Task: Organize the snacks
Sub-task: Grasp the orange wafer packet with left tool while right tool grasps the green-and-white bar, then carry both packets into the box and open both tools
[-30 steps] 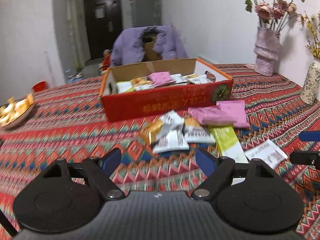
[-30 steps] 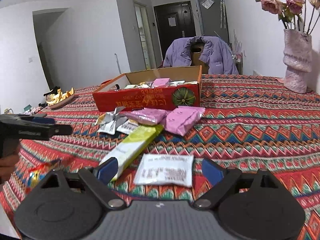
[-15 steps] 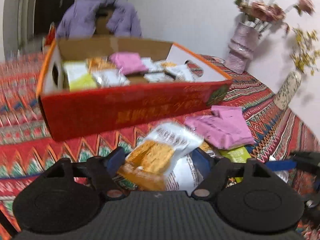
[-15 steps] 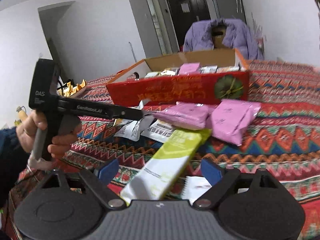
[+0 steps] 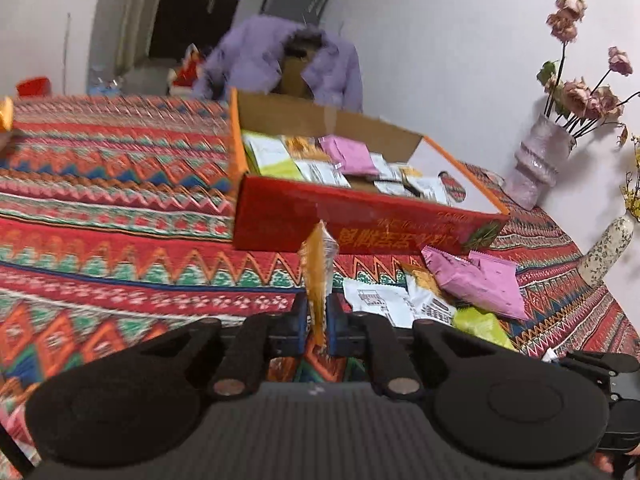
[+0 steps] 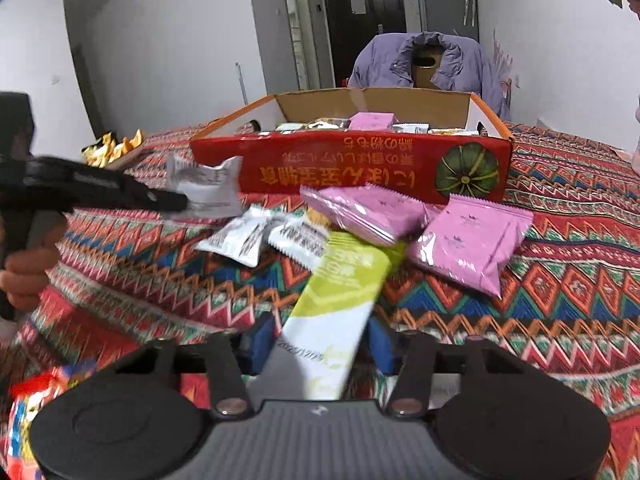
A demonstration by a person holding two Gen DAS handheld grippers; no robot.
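Observation:
In the left wrist view my left gripper (image 5: 317,322) is shut on an orange-and-white snack packet (image 5: 317,276), held edge-on in front of the red cardboard box (image 5: 360,228). The right wrist view shows that left gripper (image 6: 184,202) holding the packet (image 6: 206,188) above the cloth. My right gripper (image 6: 322,342) is closing on a long green-and-white packet (image 6: 340,280), and its pads meet the packet's edges. Two pink packets (image 6: 472,244) and white packets (image 6: 248,240) lie before the box (image 6: 352,168), which holds several snacks.
A patterned cloth (image 5: 120,220) covers the table. Two vases (image 5: 536,168) (image 5: 608,248) stand at the right by the wall. A purple jacket (image 6: 424,60) hangs on a chair behind the box. A tray of gold-wrapped sweets (image 6: 112,148) sits far left, and a colourful packet (image 6: 32,408) lies near me.
My left gripper closed on the orange-and-white packet and lifted it off the pile. My right gripper moved forward over the green packet and its jaws narrowed onto it.

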